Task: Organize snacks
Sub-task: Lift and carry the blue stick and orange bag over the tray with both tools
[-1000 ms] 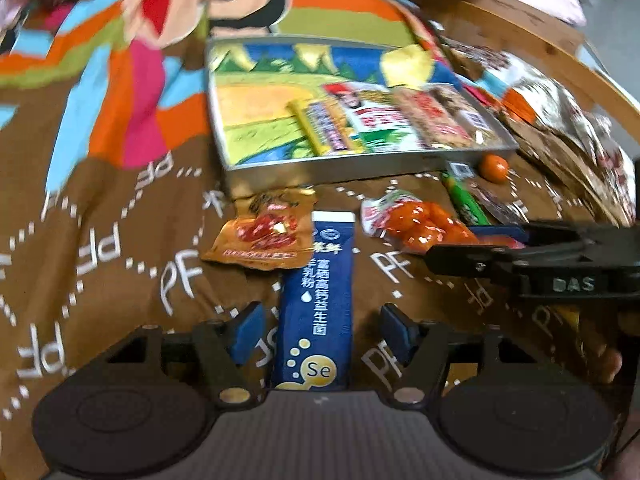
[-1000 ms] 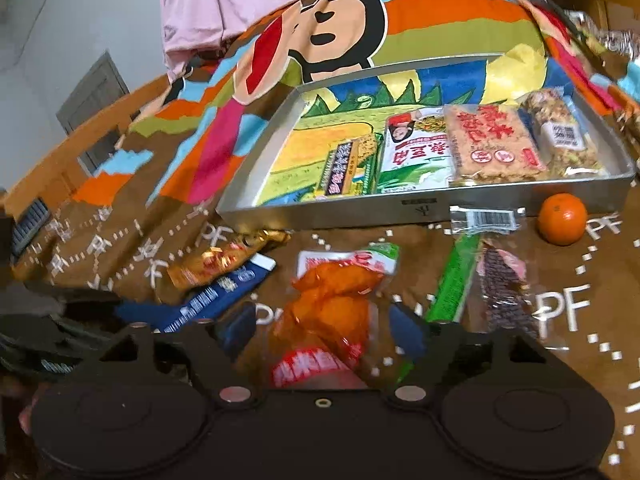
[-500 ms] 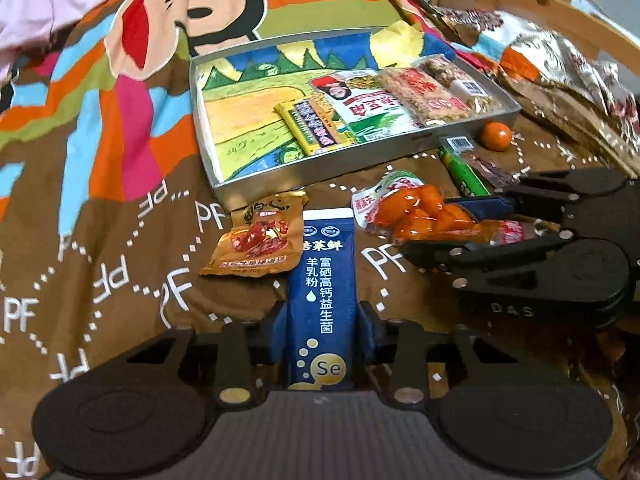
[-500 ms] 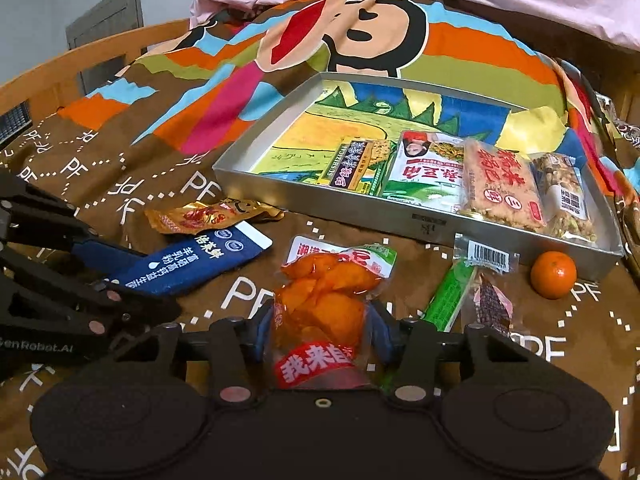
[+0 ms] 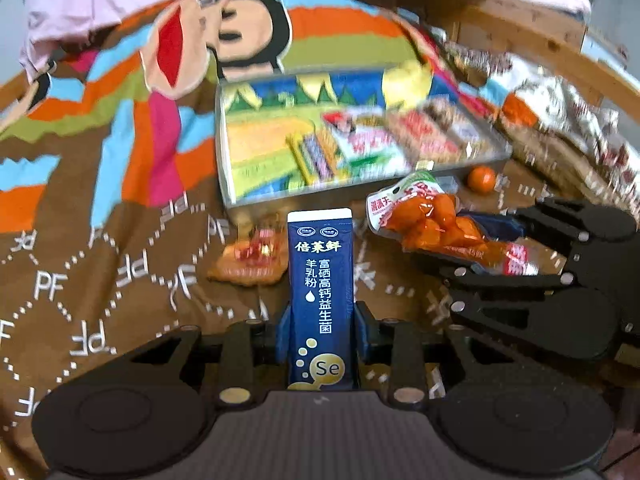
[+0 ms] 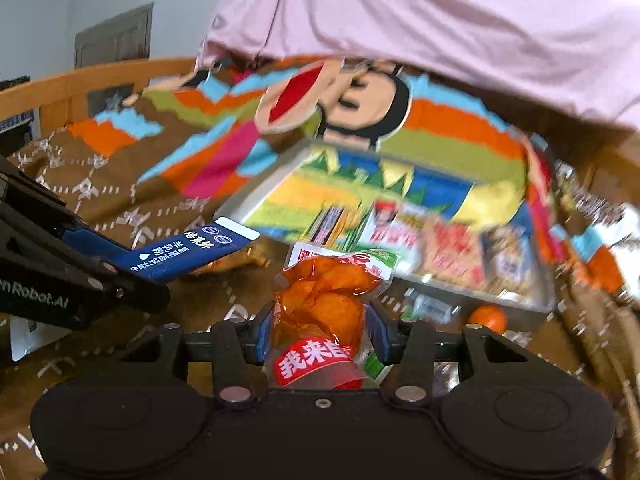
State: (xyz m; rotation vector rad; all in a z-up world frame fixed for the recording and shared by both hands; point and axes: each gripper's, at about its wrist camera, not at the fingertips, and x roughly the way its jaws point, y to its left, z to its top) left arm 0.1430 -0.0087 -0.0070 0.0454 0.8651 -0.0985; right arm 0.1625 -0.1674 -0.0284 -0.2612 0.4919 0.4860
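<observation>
I take the metal tray [image 5: 228,184] as my reference; it sits on a brown patterned blanket [image 5: 80,240] under a pink cloth [image 6: 440,20].

Surroundings, relative to the tray:
- Inside it, toward its right half, I see several flat snack packs [image 5: 380,140], too blurred to tell apart.
- Just outside its near right corner lies a small orange fruit [image 5: 481,179].
- Against its near wall, on the blanket, lies an orange-red sachet [image 5: 250,260], partly hidden behind the blue packet.
- Beyond its right side, more wrapped snacks [image 5: 560,128] are heaped near a wooden rail [image 5: 520,20].
- In the right wrist view a green stick pack [image 6: 376,364] shows below the right gripper, on the near side of the tray.

Task items and grippers:
- My left gripper [image 5: 320,328] clamps the blue sachet [image 5: 320,280] by its lower end, pads on both edges and jaws closing on it. The sachet points toward the tray's near wall and is clear of the blanket in the right wrist view.
- My right gripper [image 6: 320,332] pinches the orange snack bag [image 6: 324,300] at its lower part, jaws narrow. The bag's top reaches toward the tray's near wall.
- Seen from the left wrist, the right gripper and its bag sit just beside the blue sachet, on the near side of the tray's right corner.
</observation>
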